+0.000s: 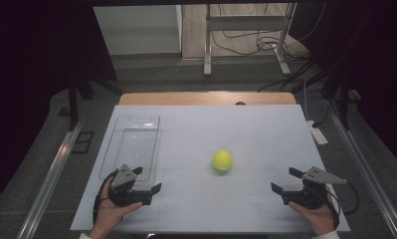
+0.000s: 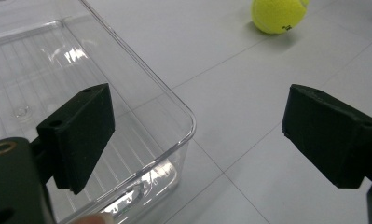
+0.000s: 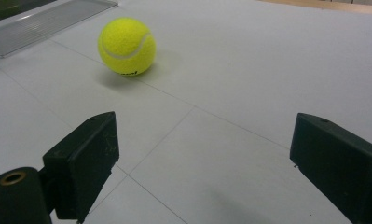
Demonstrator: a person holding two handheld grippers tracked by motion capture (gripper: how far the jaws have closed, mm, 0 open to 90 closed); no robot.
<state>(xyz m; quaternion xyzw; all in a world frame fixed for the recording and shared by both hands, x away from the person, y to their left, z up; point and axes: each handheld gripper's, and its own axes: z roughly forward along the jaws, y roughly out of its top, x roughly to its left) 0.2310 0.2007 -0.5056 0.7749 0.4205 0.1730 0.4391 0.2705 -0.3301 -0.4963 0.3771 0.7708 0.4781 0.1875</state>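
A yellow tennis ball (image 1: 222,160) lies near the middle of the white tabletop (image 1: 211,204). A clear plastic tray (image 1: 131,142), with nothing in it, sits at the left. My left gripper (image 1: 147,179) is open at the tray's near right corner. In the left gripper view the tray's rim (image 2: 188,116) lies between the wide-apart jaws of the left gripper (image 2: 200,130), and the ball (image 2: 278,16) is far off at upper right. My right gripper (image 1: 285,180) is open at the near right, holding nothing. In its view the right gripper (image 3: 204,154) faces the ball (image 3: 127,45), with the tray (image 3: 48,18) beyond.
A wooden desk edge (image 1: 206,98) shows behind the white top. A white power strip (image 1: 317,132) lies on the floor at the right. Metal stand legs (image 1: 246,22) and cables are farther back. Dark curtains flank both sides.
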